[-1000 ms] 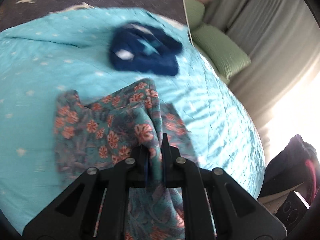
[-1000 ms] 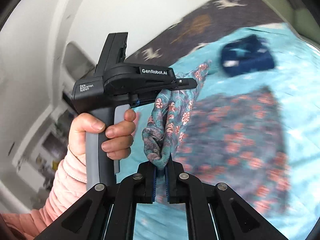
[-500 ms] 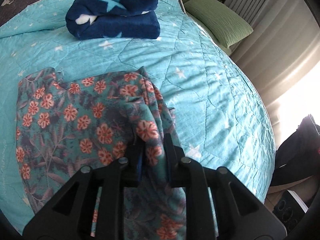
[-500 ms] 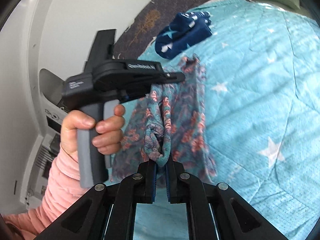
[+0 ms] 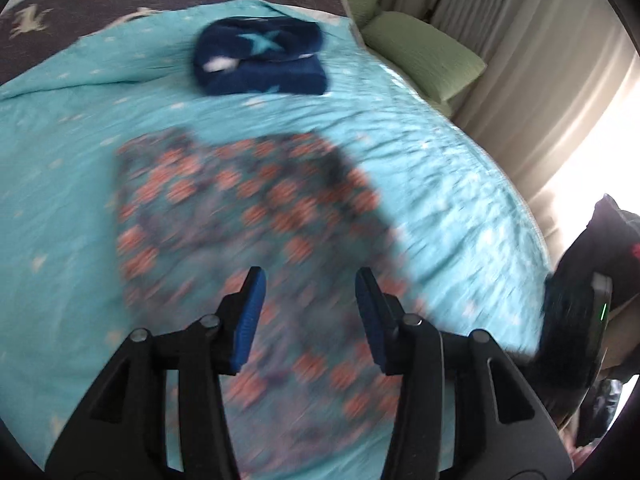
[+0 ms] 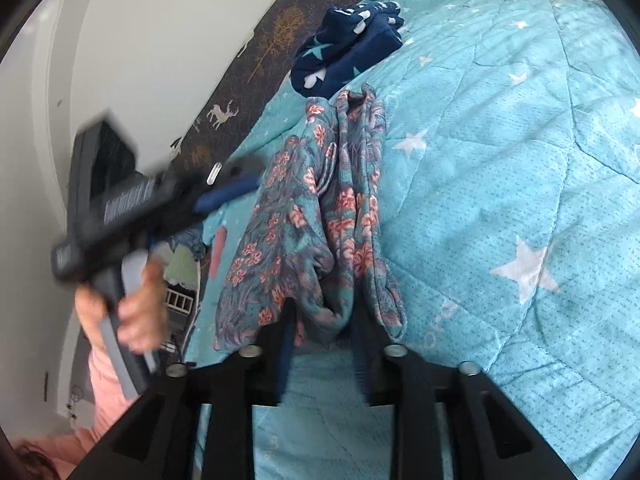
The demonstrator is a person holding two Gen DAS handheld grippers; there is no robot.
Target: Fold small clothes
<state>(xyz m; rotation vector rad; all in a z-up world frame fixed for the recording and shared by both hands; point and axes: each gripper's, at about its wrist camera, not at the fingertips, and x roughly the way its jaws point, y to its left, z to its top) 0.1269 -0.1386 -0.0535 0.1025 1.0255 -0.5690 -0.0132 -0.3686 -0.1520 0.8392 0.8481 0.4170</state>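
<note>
A teal floral garment (image 5: 248,216) lies on the turquoise star quilt (image 5: 432,160), blurred in the left wrist view. My left gripper (image 5: 310,312) is open and empty above its near part. It also shows from the side in the right wrist view (image 6: 224,192), held by a hand. In the right wrist view the floral garment (image 6: 316,216) lies bunched in long folds. My right gripper (image 6: 322,332) is open, its jaws parted around the garment's near folded end without pinching it.
A folded navy star-print fleece (image 5: 260,60) lies on the quilt beyond the garment, also in the right wrist view (image 6: 348,48). Green pillows (image 5: 420,52) and curtains stand at the right. A dark bag (image 5: 584,280) sits beside the bed. A white wall (image 6: 140,60) is left.
Both grippers have opened and let go of the floral garment, which now lies on the quilt. The left gripper is pulling back, blurring its view.
</note>
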